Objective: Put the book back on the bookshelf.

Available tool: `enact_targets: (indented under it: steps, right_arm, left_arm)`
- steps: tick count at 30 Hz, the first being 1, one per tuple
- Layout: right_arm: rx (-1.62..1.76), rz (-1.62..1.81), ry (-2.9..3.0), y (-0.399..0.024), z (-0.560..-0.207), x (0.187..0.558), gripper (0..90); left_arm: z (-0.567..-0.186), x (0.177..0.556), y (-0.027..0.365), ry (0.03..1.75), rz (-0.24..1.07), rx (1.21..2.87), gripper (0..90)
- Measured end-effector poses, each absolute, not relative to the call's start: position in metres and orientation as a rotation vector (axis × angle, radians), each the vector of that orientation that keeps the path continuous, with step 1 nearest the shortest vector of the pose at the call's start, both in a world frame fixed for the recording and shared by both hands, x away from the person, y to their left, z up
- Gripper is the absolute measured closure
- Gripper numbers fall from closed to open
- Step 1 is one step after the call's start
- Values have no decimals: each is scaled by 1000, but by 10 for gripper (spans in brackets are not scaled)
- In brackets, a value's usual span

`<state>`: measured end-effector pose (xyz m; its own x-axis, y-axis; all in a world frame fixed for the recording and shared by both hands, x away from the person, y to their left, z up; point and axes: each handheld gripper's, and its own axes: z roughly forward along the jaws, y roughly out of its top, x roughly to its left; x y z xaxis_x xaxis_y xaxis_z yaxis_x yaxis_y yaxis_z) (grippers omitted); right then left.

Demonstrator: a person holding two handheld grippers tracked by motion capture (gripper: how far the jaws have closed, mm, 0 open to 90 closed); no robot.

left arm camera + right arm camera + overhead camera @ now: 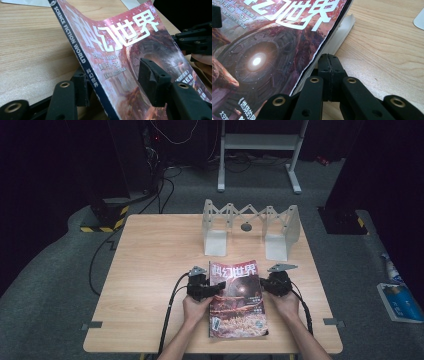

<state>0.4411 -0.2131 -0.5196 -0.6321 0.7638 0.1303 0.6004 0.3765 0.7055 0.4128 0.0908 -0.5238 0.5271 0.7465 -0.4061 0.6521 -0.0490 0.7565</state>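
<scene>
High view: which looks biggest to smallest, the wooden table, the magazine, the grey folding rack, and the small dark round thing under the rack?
1. Wooden table
2. Grey folding rack and magazine: too alike to rank
3. Small dark round thing

Dark lab: wooden table [150,270], floor cables [165,185], hazard-striped stand base [102,220].

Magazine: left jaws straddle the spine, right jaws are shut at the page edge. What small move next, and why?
Probably close the left gripper on the spine of the magazine. Its jaws stand apart, one under the lifted spine and one above the cover, not pressing. The right gripper is shut beside the page edge, with nothing seen between its jaws, so neither seems to hold the magazine firmly.
</scene>
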Motion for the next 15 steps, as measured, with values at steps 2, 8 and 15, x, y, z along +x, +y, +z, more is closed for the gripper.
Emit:
enact_targets:
  steps: [2, 8, 15]
  right_arm:
    - [1205, 1099, 2417, -212, -520, 442, 898]
    - [1196, 1096, 2424, -211, -520, 442, 897]
    - [1172, 1092, 2437, -208, -519, 443, 898]
  left_arm:
    - [-521, 417, 87, 1171, 123, 1807, 443]
    - [-521, 424, 86, 1184, 114, 1796, 442]
    - [-517, 431, 83, 1179, 127, 1808, 425]
